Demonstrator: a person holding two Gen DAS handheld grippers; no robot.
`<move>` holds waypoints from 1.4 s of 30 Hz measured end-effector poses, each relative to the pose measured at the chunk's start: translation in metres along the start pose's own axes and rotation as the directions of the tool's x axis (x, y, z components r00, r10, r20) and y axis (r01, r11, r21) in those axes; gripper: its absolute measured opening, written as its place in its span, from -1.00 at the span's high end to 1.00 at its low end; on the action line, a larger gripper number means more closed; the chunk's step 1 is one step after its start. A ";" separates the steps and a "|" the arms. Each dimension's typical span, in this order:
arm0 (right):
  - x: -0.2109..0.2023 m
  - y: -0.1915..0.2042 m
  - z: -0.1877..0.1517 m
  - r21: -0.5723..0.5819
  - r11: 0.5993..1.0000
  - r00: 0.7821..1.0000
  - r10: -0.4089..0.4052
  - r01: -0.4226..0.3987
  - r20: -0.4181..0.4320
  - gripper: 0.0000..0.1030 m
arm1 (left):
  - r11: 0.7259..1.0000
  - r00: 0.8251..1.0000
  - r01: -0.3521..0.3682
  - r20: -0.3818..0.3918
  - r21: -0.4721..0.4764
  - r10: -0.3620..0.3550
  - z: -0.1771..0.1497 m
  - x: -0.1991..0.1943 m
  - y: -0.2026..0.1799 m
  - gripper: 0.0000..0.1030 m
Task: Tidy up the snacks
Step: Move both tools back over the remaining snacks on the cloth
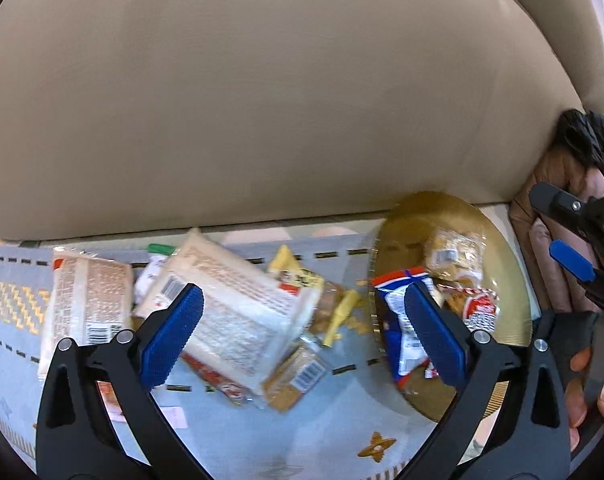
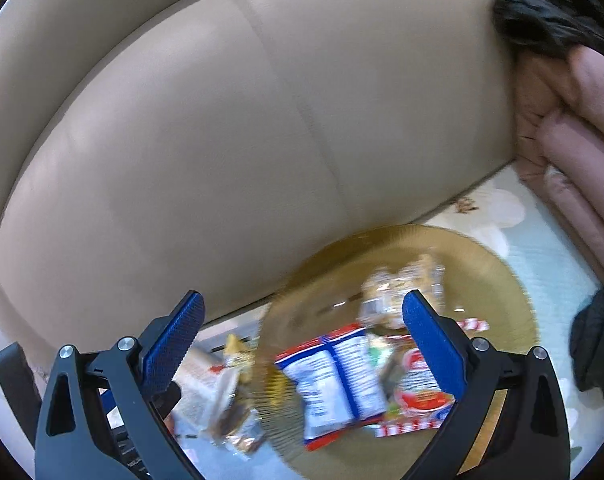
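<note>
Frankly, your left gripper (image 1: 302, 336) and right gripper (image 2: 302, 344) both hang released, grasping nothing; the blue-and-white snack packet (image 2: 334, 380) lies on the gold plate (image 2: 510, 300), its print blurred unreadable.

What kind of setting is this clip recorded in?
Probably a home living room: a beige sofa stands behind a low surface under a patterned cloth, with a pink padded jacket beside it. Snack packets lie on the cloth and on a gold plate.
</note>
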State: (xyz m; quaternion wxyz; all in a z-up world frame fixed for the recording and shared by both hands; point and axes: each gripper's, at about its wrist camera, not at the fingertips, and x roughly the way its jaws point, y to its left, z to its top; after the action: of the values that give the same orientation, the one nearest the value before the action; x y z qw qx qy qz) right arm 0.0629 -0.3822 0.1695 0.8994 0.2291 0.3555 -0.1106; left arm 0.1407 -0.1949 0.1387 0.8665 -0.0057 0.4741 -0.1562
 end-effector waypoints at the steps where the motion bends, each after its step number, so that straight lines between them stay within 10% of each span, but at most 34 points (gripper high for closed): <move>1: 0.002 0.008 -0.001 -0.023 1.000 1.000 0.003 -0.003 -0.006 -0.91 | 1.000 1.000 -0.010 0.002 -0.006 0.010 -0.001 -0.002 0.005 -0.94; 22: 0.011 0.100 -0.061 -0.097 0.981 0.972 0.145 -0.165 -0.185 -0.91 | 0.987 0.988 -0.117 0.086 -0.108 0.127 -0.042 -0.049 0.104 -0.94; 29: 0.013 0.116 -0.092 -0.141 0.986 0.977 0.055 -0.085 -0.208 -0.91 | 0.989 0.985 -0.145 0.084 -0.034 0.148 -0.076 -0.069 0.139 -0.94; 42: 0.063 0.116 -0.146 -0.118 0.993 0.916 -0.028 -0.022 -0.401 -0.91 | 0.999 0.999 -0.037 -0.001 0.012 0.037 -0.119 -0.061 0.192 -0.94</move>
State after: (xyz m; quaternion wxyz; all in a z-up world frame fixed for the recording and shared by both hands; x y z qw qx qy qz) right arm 0.0642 -0.2123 0.0710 0.8191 0.1919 0.5390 -0.0411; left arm 0.0635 0.0211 0.0927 0.8689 0.0081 0.4738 -0.1430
